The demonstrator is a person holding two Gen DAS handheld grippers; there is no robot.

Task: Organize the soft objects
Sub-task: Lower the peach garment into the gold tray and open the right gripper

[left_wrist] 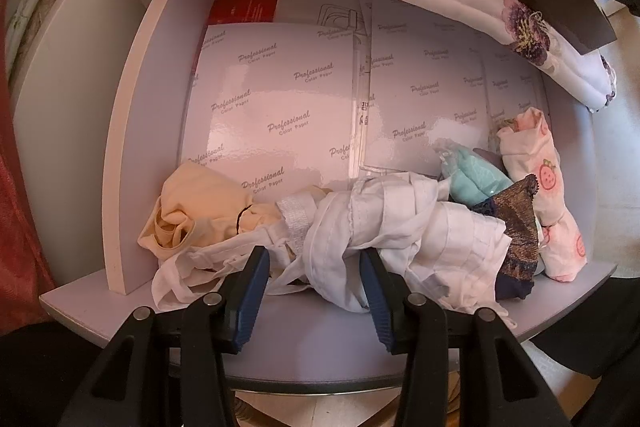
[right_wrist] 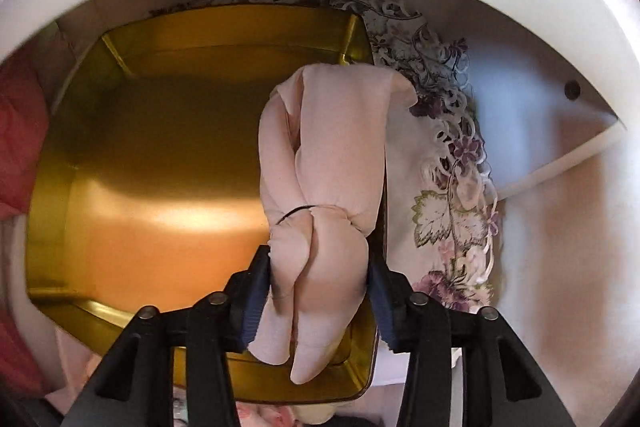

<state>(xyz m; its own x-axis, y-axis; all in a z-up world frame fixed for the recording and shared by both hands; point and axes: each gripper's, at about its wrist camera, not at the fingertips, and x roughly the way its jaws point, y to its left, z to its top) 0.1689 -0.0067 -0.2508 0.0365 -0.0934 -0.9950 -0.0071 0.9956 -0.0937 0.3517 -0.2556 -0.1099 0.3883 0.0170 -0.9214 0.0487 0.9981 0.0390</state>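
My left gripper [left_wrist: 314, 259] points down at a shelf [left_wrist: 320, 343], shut on a crumpled white cloth [left_wrist: 384, 223] whose folds fill the gap between its blue pads. Beside it lie a cream cloth [left_wrist: 192, 203], a mint cloth [left_wrist: 476, 179], a dark patterned cloth [left_wrist: 516, 227] and a pink strawberry-print roll [left_wrist: 536, 171]. My right gripper [right_wrist: 320, 267] is shut on a rolled pale pink cloth [right_wrist: 328, 155] tied with a thin black band. It hangs over the right side of an open gold tin [right_wrist: 160, 155], its far end near the tin's back corner.
White glossy printed paper sheets [left_wrist: 280, 99] line the back of the shelf, with a red box [left_wrist: 244, 7] behind. A white embroidered floral cloth [right_wrist: 452, 179] lies under and right of the tin; its edge [left_wrist: 532, 35] hangs over the shelf above. Red fabric [right_wrist: 20, 131] sits left.
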